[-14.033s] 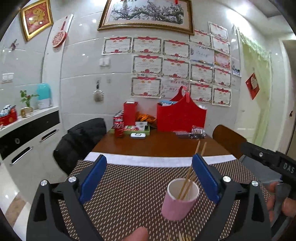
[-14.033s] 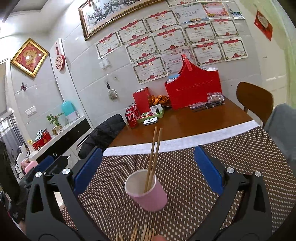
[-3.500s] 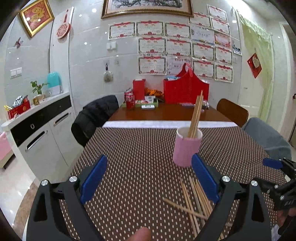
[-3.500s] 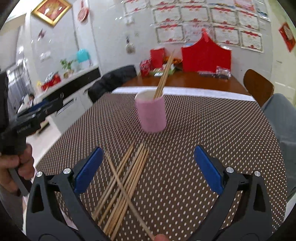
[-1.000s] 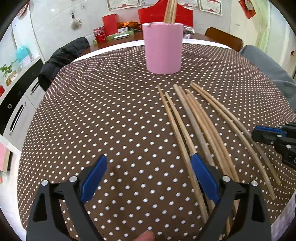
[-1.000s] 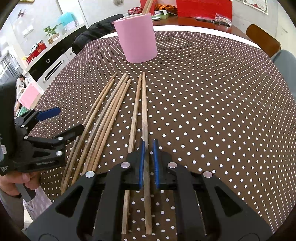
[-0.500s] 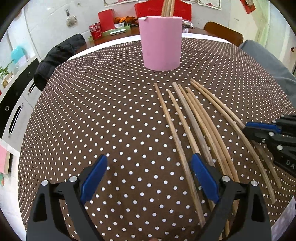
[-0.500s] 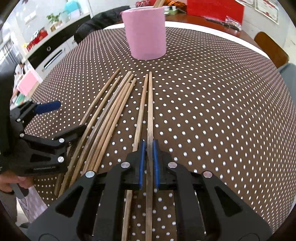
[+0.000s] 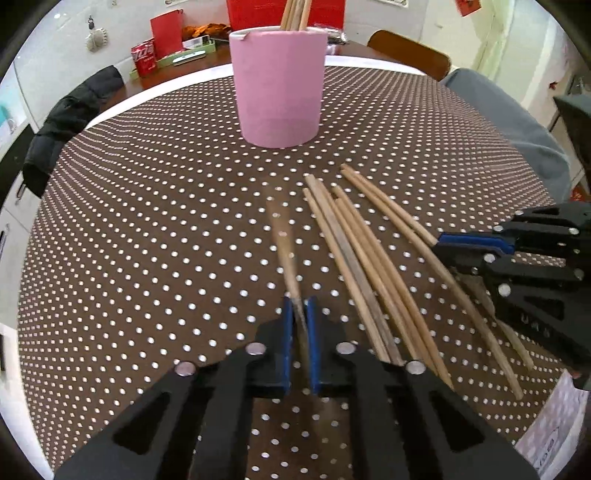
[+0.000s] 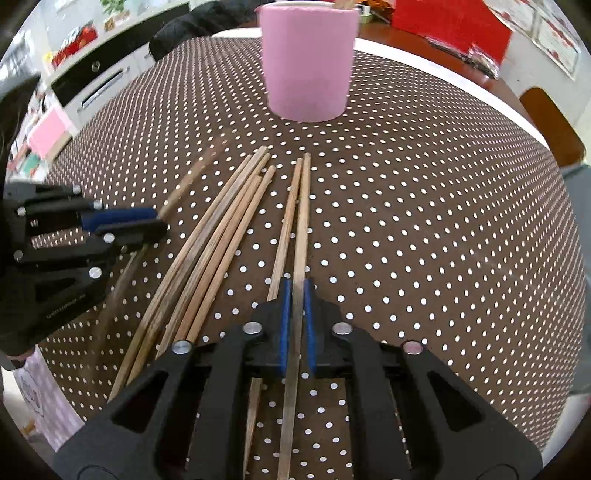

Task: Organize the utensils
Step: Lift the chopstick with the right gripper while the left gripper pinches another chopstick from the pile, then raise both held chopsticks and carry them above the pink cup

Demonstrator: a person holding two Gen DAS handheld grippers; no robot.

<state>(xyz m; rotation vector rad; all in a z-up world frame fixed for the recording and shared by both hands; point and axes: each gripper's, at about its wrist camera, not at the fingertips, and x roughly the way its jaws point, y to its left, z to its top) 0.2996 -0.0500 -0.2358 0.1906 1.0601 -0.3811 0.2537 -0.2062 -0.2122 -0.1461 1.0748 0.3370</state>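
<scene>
I've got the left gripper [image 9: 300, 306] clamped tight on one wooden chopstick [image 9: 284, 243], blue pads pinching it from both sides. That stick looks smeared in the left wrist view, and its far end points up the table toward the pink cup [image 9: 279, 86]. The right gripper [image 10: 296, 291] is pinched down on its own chopstick [image 10: 302, 221], jaws nearly together with just the stick between the pads. A second chopstick [image 10: 286, 229] lies just beside it on the left, touching or almost touching along its length; I can't tell which.

Between my two tools a loose bundle of chopsticks [image 10: 221, 229] rests on the brown polka-dot tablecloth [image 10: 424, 221], fanning slightly, tips aimed toward the cup. In the left wrist view, that same bundle sits to the right of my held stick, with the right gripper coming in from the right edge, its blue tip over the outermost sticks.

The pink cup stands upright beyond the far ends of the sticks, apart from them, and several chopsticks [image 9: 295, 13] stick out of its mouth. Behind it I see red boxes [image 9: 166, 27] and a red drink can [image 9: 142, 55] on the bare wood end of the table, a dark jacket [image 9: 70, 118] over a chair to the left, and a wooden chair back [image 9: 410, 51] to the right.
</scene>
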